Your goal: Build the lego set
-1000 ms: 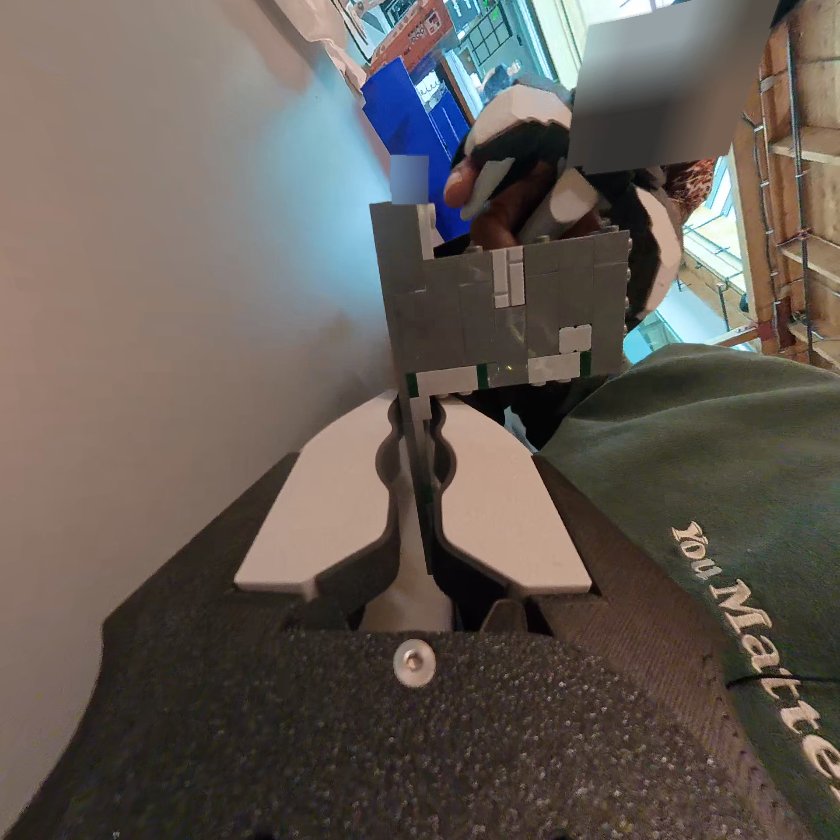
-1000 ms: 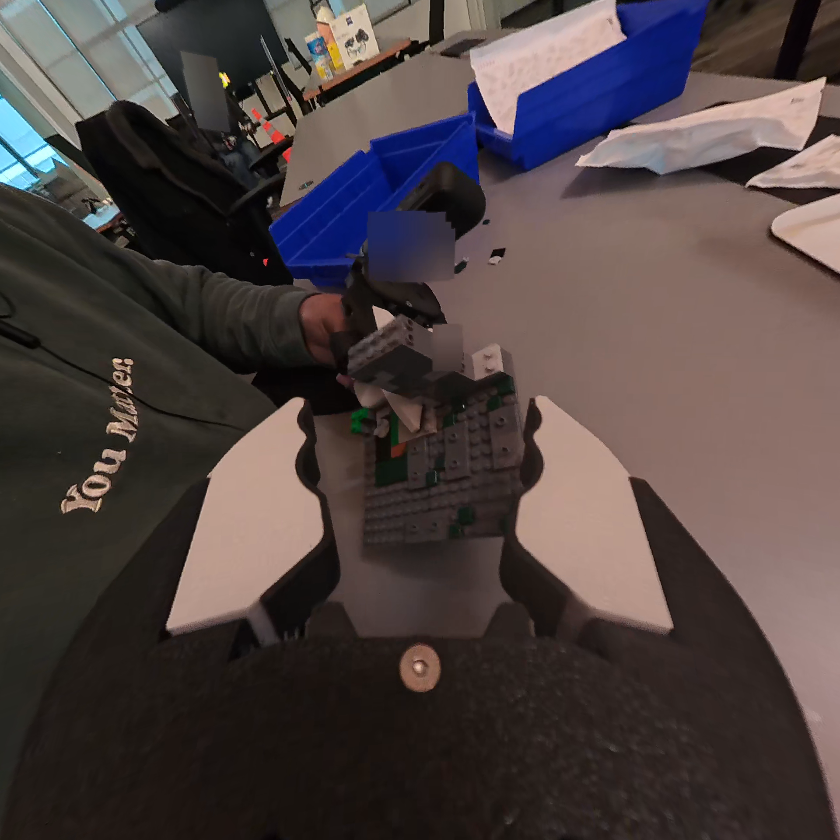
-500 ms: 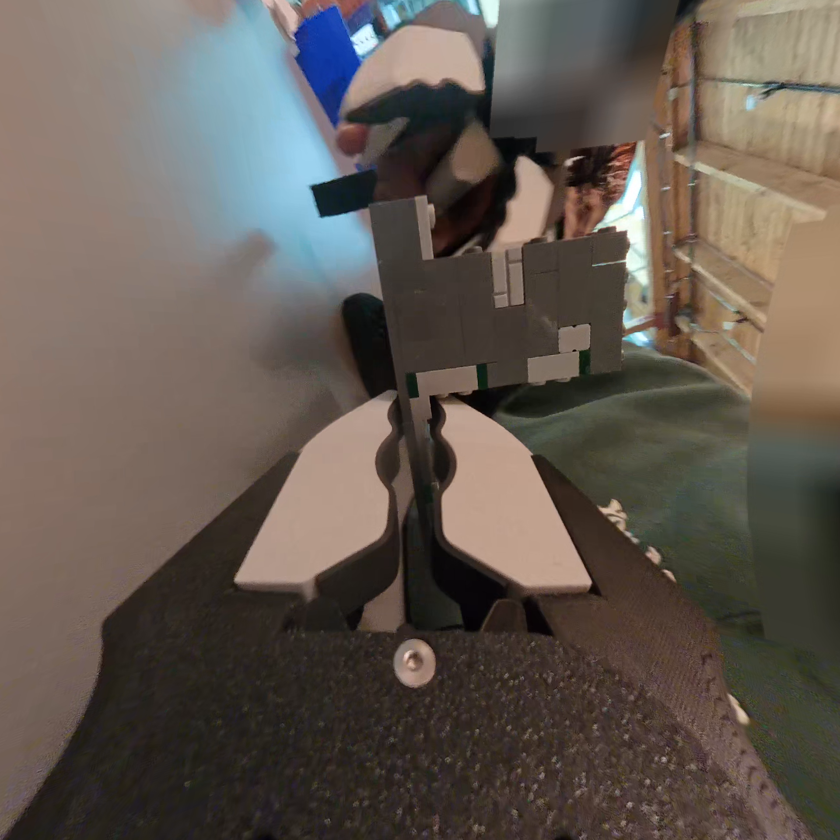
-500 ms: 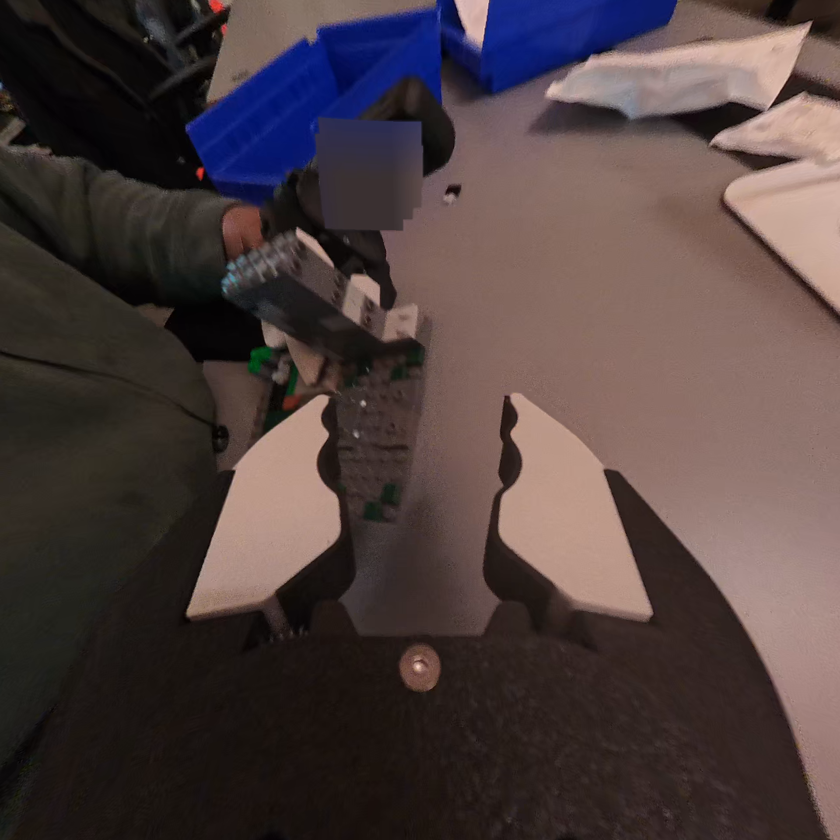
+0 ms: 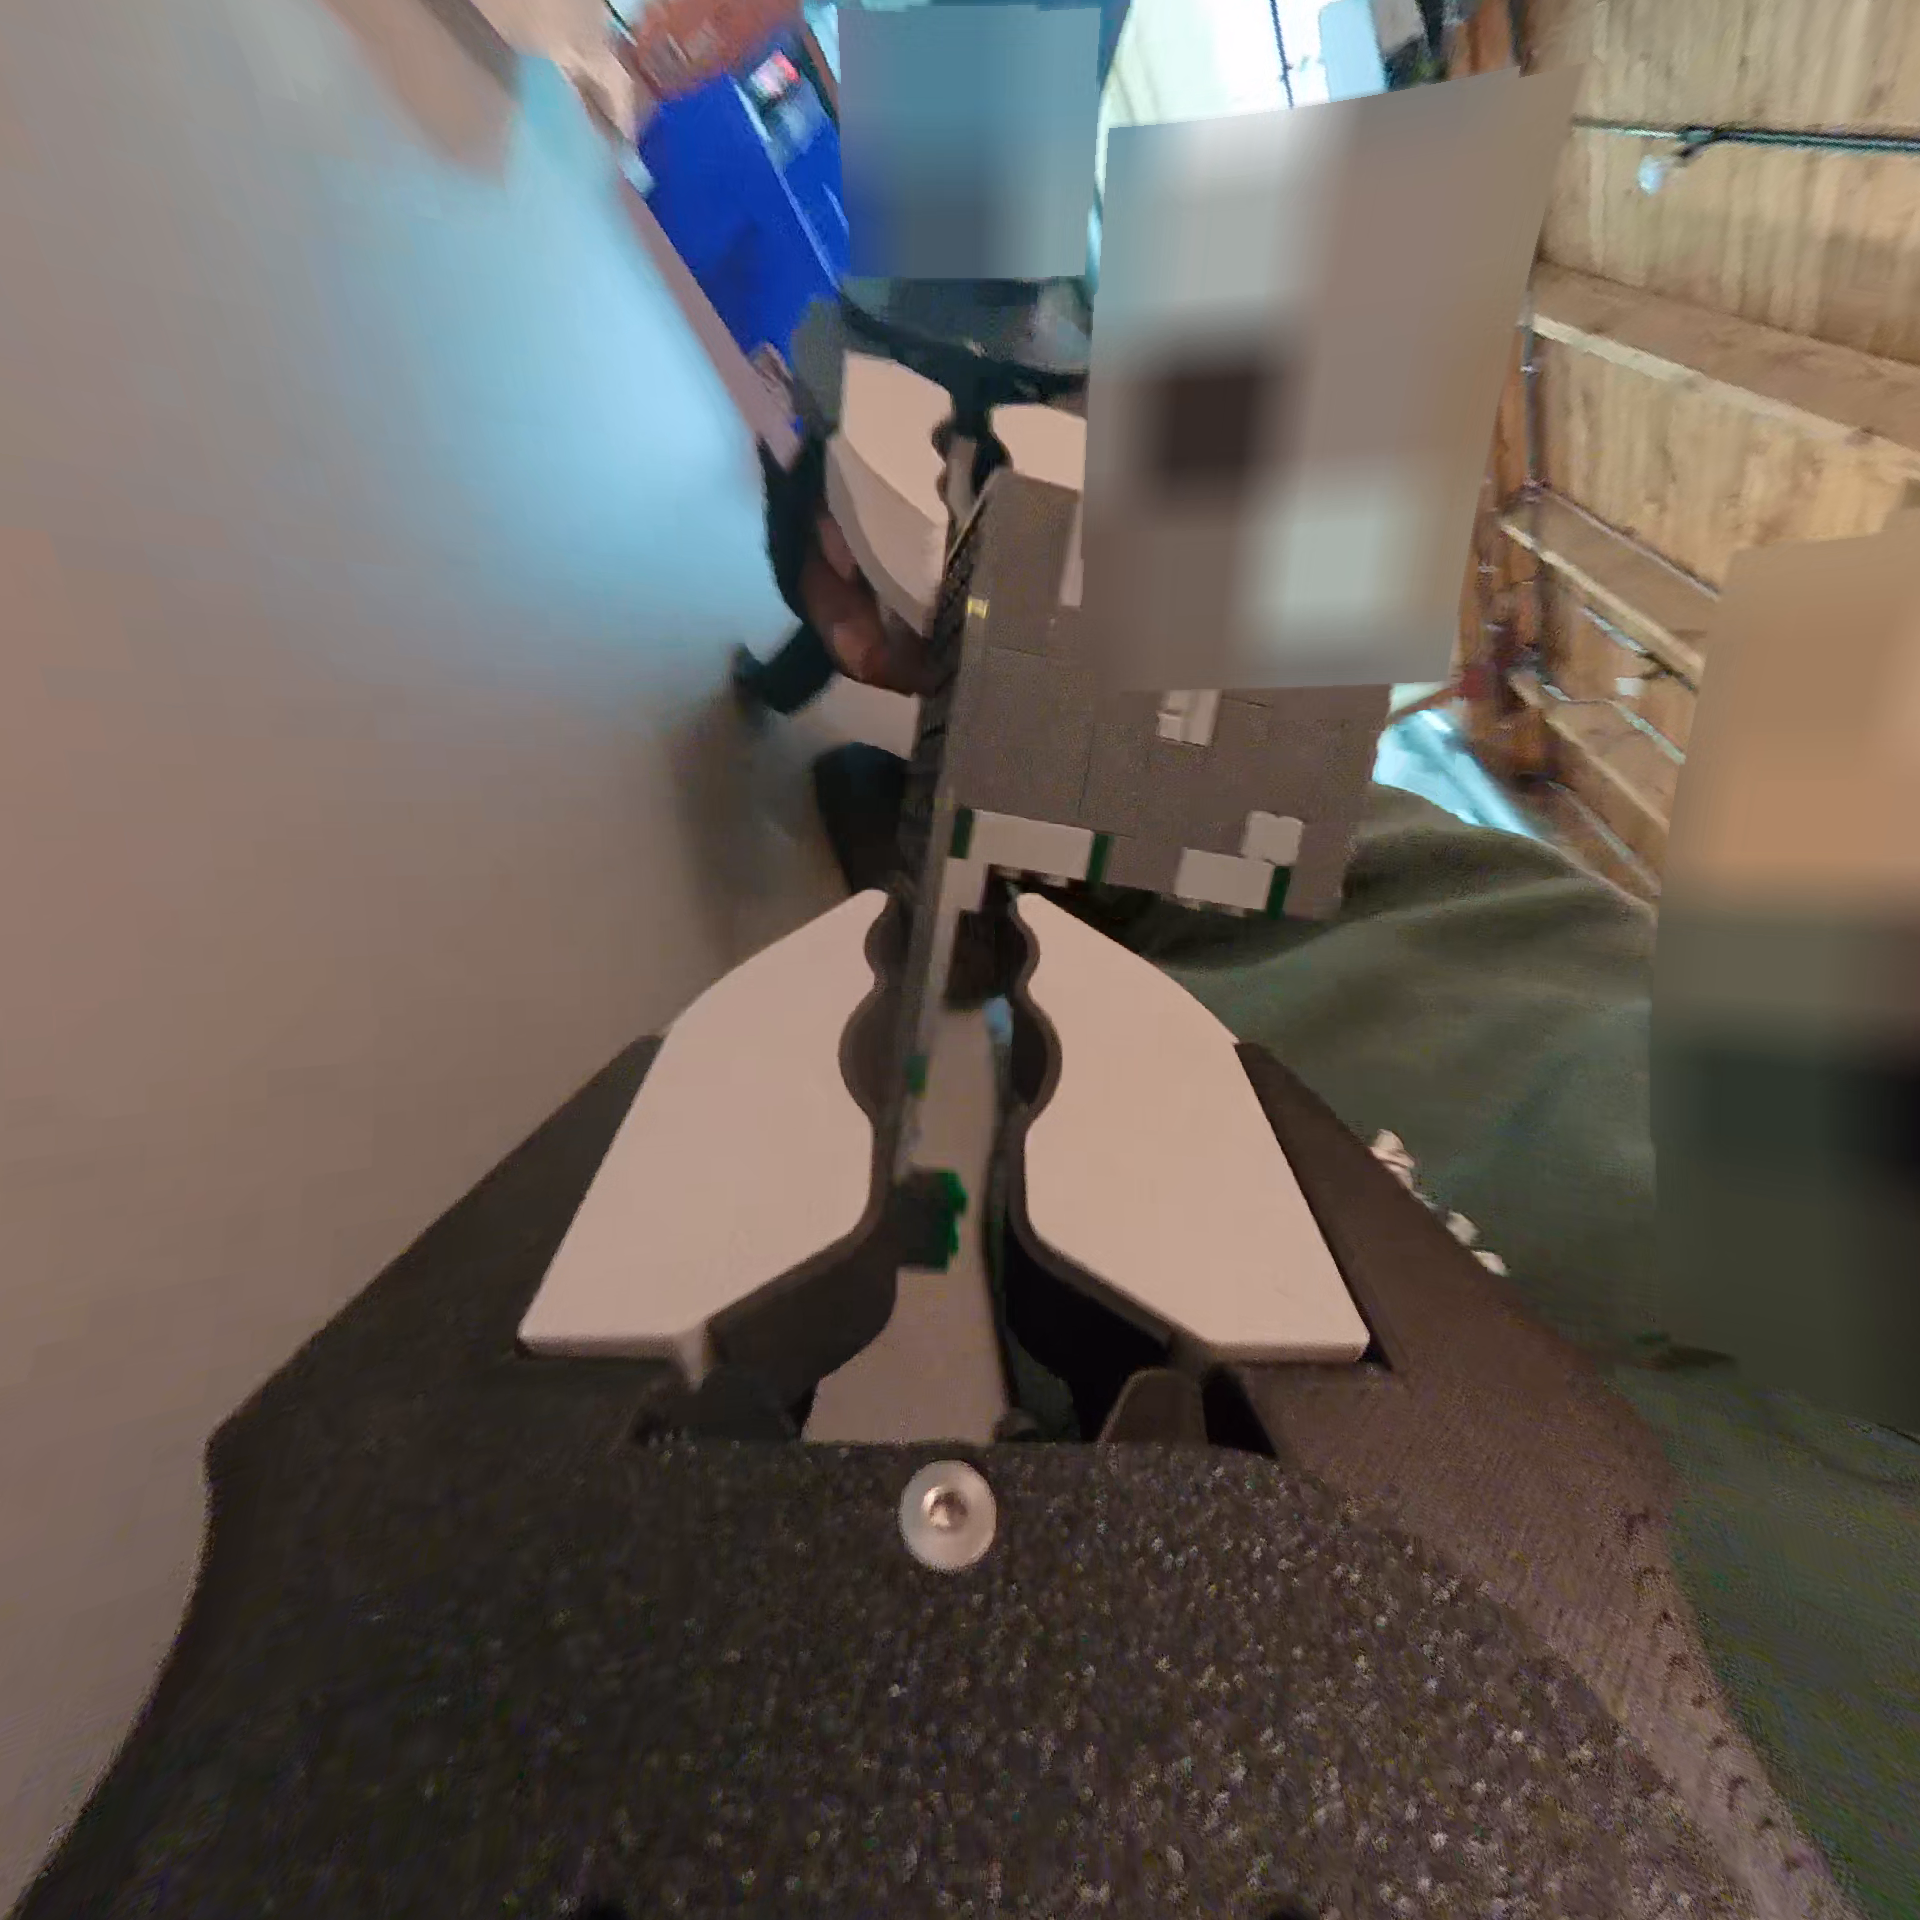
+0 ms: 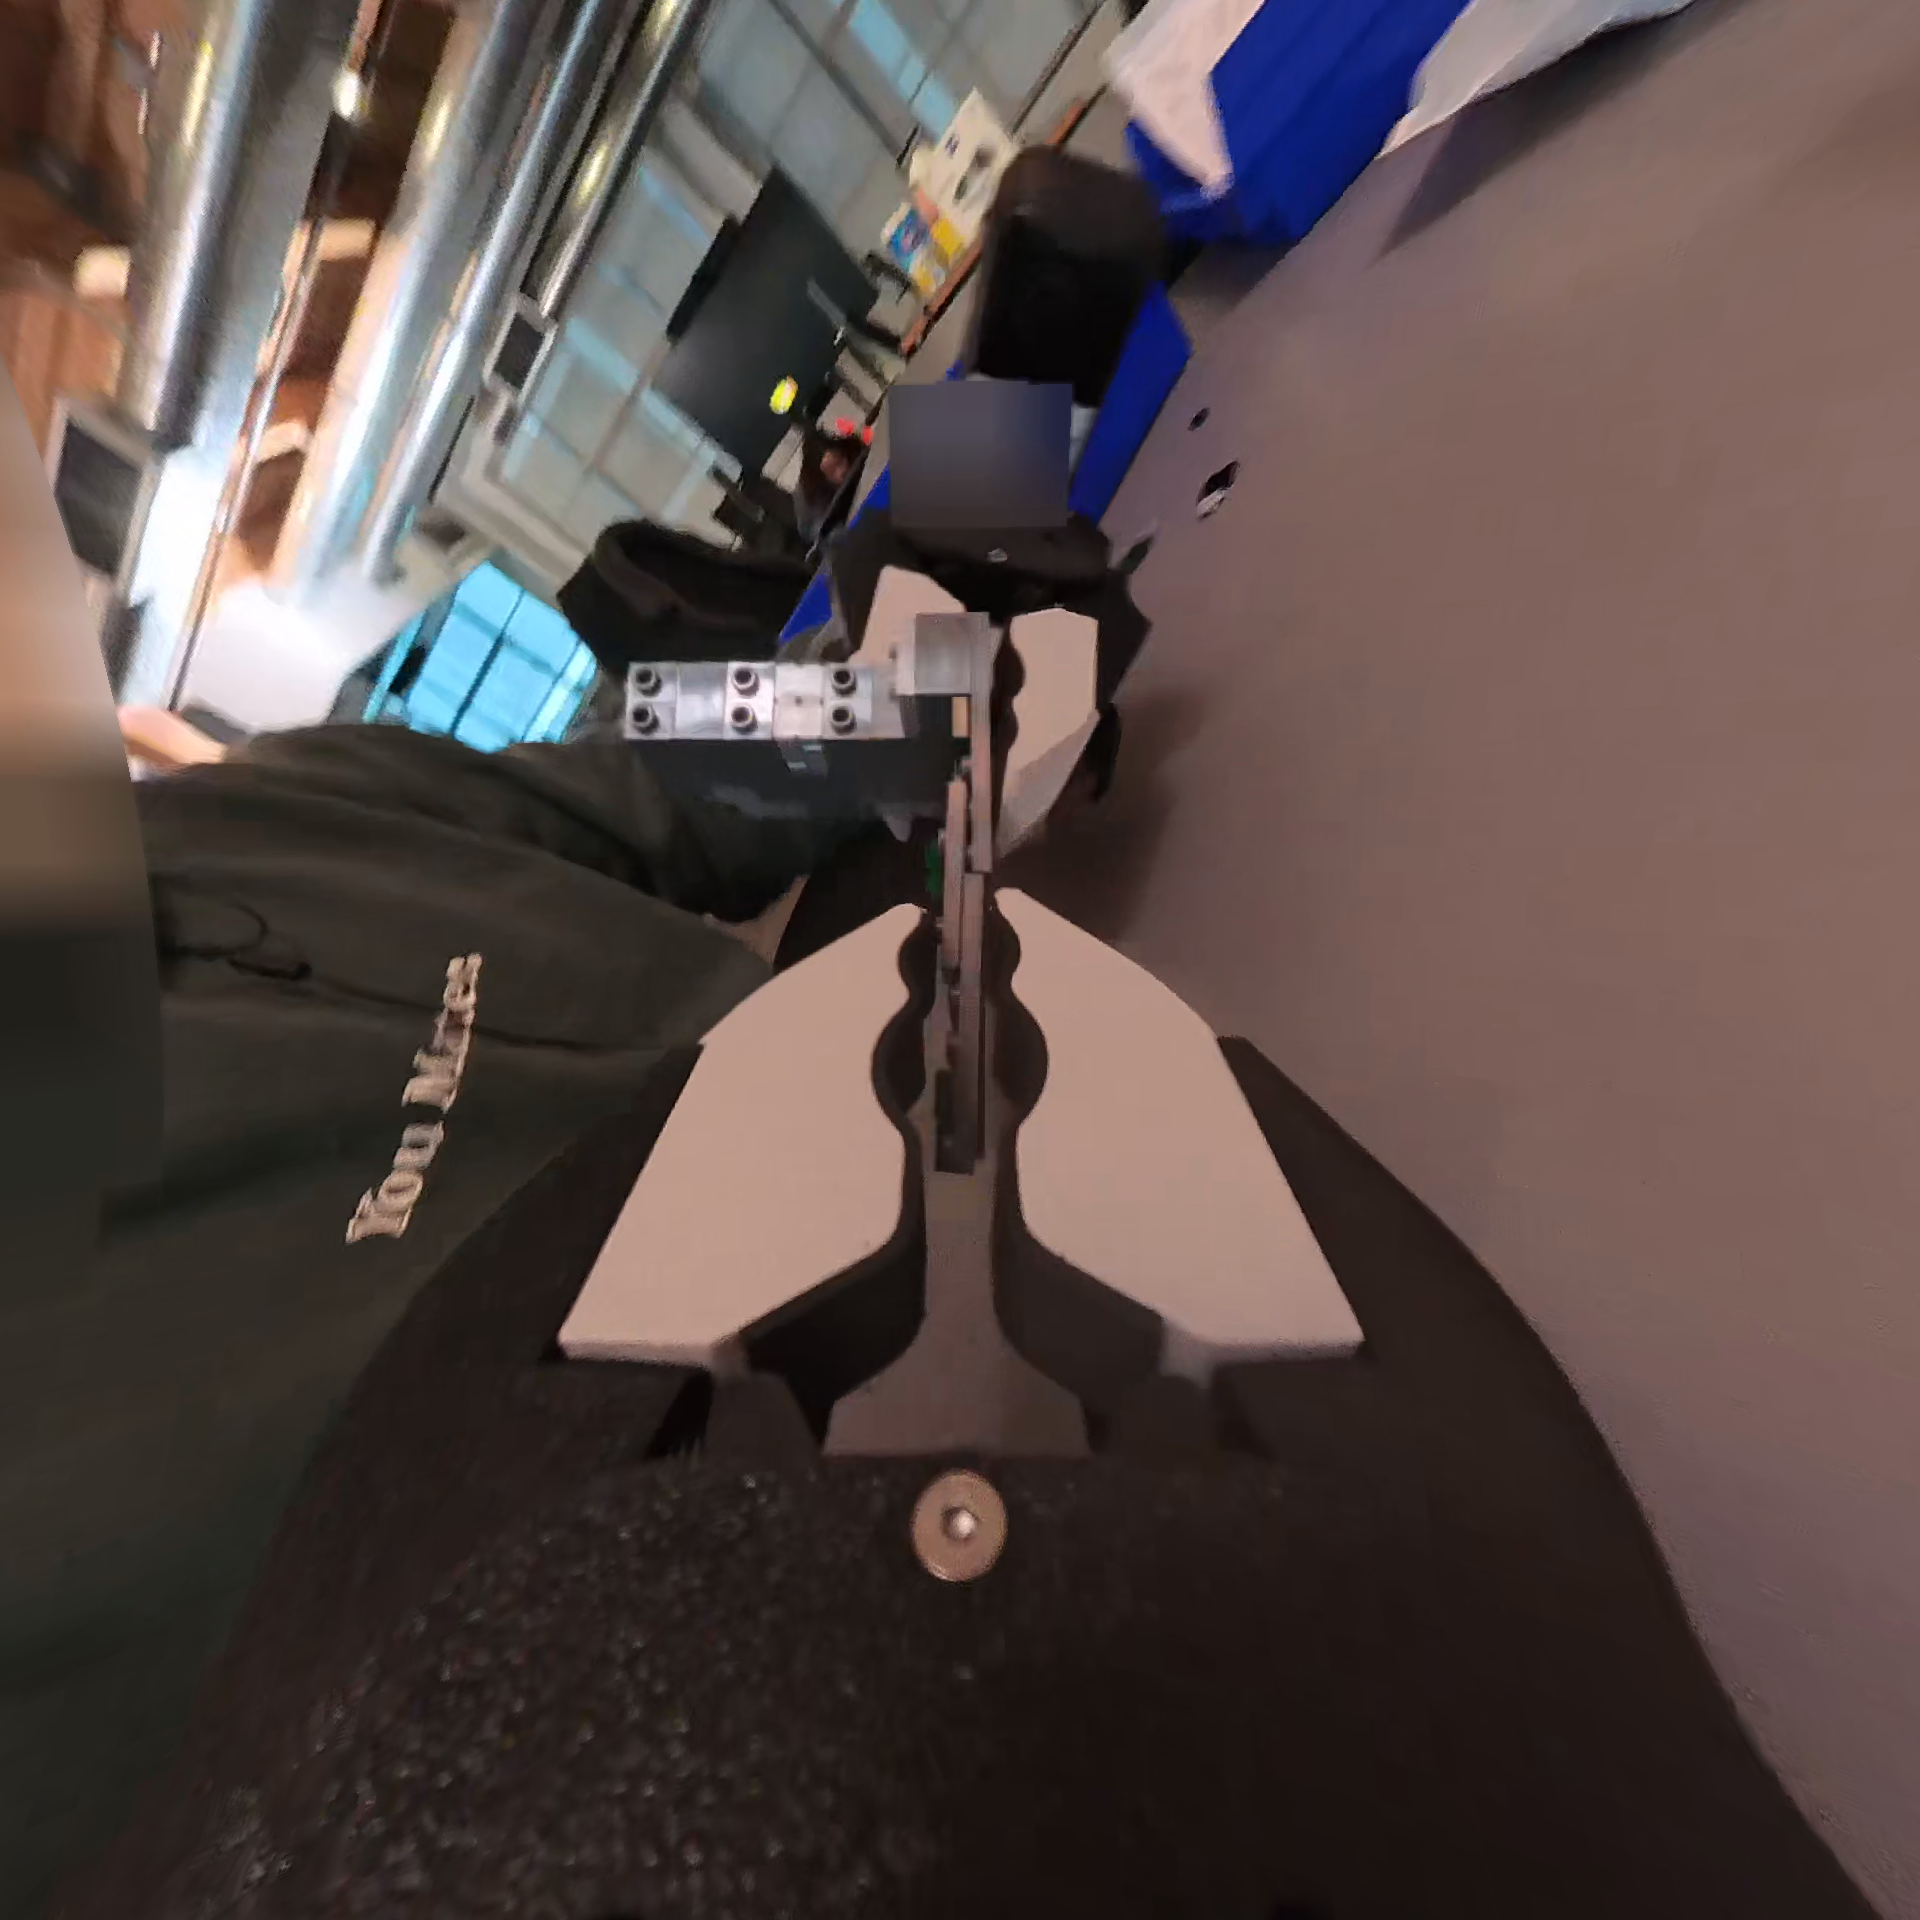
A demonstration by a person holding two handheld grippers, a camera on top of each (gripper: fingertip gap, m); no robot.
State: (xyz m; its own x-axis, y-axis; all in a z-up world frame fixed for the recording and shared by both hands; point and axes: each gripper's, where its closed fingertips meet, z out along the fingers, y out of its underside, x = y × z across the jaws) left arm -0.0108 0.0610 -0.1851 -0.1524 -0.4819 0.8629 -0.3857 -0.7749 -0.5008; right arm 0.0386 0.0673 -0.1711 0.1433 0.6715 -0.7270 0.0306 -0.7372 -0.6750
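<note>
Grey lego model (image 5: 1132, 769) is gripped edge-on, off the surface (image 6: 1558, 727), by both the left claw (image 5: 951, 914) and right claw (image 6: 961, 914), each closed on its thin plate. Twisting between them could snap the plates apart.

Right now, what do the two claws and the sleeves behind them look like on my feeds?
Both look alike: the left claw and right claw each have two pale, flat fingers with wavy, dark-lined inner edges, set in a black, grainy-textured body with one silver screw at its centre. No cables show. The person wears a dark green sweatshirt with pale embroidered lettering.
</note>
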